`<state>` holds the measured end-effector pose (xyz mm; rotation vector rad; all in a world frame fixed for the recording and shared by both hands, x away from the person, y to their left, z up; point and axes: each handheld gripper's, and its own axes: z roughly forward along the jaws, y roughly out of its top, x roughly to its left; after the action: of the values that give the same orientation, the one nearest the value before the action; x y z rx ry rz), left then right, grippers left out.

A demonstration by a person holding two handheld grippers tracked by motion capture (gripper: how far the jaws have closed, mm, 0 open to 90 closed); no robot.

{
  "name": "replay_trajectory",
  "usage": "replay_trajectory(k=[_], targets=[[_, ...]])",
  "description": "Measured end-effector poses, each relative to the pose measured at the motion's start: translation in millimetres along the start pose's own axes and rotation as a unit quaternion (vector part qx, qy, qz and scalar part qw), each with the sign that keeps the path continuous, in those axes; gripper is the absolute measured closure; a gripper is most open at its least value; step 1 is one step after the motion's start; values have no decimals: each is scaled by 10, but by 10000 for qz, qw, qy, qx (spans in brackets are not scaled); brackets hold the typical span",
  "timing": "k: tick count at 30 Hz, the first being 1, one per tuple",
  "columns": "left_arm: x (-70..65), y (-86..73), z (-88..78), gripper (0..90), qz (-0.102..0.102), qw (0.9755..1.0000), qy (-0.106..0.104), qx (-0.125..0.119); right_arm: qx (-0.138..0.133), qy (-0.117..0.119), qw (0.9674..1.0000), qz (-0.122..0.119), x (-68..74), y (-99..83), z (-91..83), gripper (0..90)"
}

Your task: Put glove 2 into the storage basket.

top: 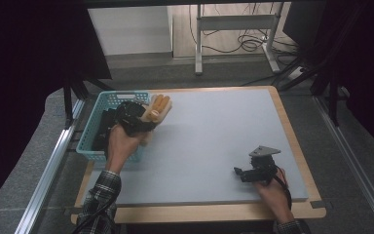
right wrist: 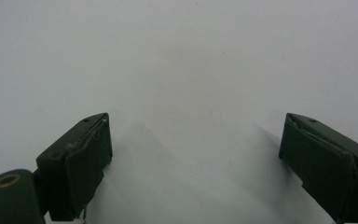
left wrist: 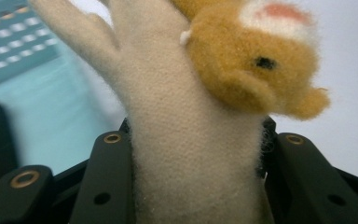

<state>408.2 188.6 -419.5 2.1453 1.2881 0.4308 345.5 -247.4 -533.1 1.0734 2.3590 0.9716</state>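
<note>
Basket (top: 93, 114) at bench's (top: 214, 141) left edge. Plush toy (top: 157, 109) pinched by left fingers (left wrist: 107, 182) across its cream body, lifted just right of basket rim, long axis running away from hand. Right gripper (top: 241, 171) far right, low over bench, fingers (right wrist: 81, 165) spread, nothing between. Left hand nearer.

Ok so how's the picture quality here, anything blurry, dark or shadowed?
High view: dim, with black surroundings beyond the table. Left gripper view: the plush toy held in the left tool is soft and out of focus at the head, and the teal basket behind it is smeared. Right gripper view: evenly lit, with the right tool casting faint shadows on the grey surface.
</note>
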Motion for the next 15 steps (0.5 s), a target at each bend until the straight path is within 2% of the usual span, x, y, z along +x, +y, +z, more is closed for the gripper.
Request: replay_trajectory(k=[2, 3, 4, 5, 6, 9, 15], targets=[[110, -21, -24, 569, -60, 9999, 110, -24, 2, -1, 10000, 0, 0, 0, 0, 90], [219, -46, -43, 568, -166, 9997, 202, -22, 0, -2, 10000, -2, 0, 0, 0, 90], [219, -46, -43, 568, -166, 9997, 202, -22, 0, -2, 10000, -2, 0, 0, 0, 90], [325, -74, -54, 567, -260, 9992, 288, -18, -1, -2, 10000, -4, 0, 0, 1, 90], [325, -74, -54, 567, -260, 9992, 288, -18, -1, -2, 10000, -4, 0, 0, 1, 90], [477, -124, -52, 566, -394, 9984, 414, 11, -1, -3, 10000, -4, 0, 0, 1, 90], [721, -239, 46, 561, -768, 9954, 544, 186, -1, -3, 10000, -2, 0, 0, 1, 90]])
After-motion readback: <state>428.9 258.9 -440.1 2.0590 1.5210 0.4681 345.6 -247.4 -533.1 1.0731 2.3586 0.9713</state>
